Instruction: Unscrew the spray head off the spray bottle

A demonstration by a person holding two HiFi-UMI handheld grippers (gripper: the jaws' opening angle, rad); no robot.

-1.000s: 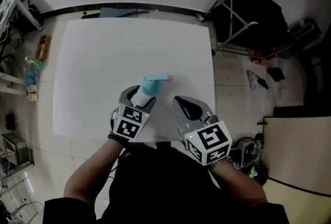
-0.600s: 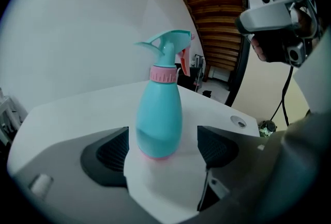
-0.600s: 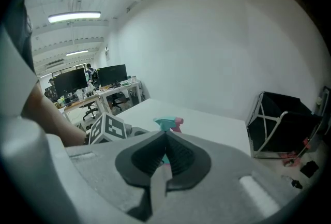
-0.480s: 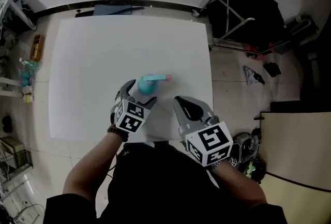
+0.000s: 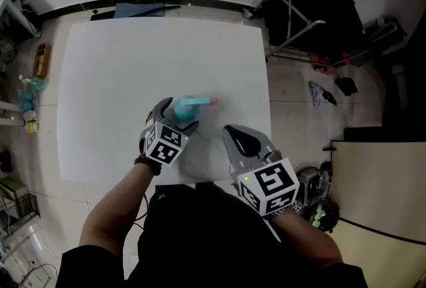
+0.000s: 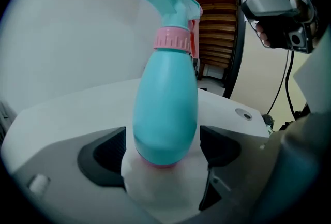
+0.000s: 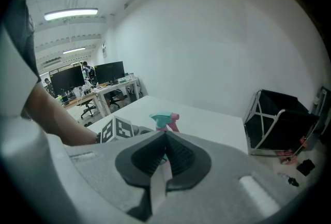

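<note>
Tool by tool: my left tool has just been opening its jaws, and they now stand wide, one on each side of the bottle, low by its base. The pads sit just beside the teal body without clamping it, so the bottle is released and stands on its own between them.

It is upright on the white worktop, toward the near edge and about midway across. The spray head is on the neck, teal like the body, with a ribbed pink collar under it and a pink trigger hanging at the side. In the head view the nozzle points to my right.

My right tool is clenched, its jaws pressed together with nothing between them. It hovers at the near edge of the worktop, to the right of the bottle and apart from it. Its own view looks past the closed jaws to the spray head and to the marker cube of the left tool beside it.

A black folding rack stands on the floor beyond the far right corner of the worktop.
</note>
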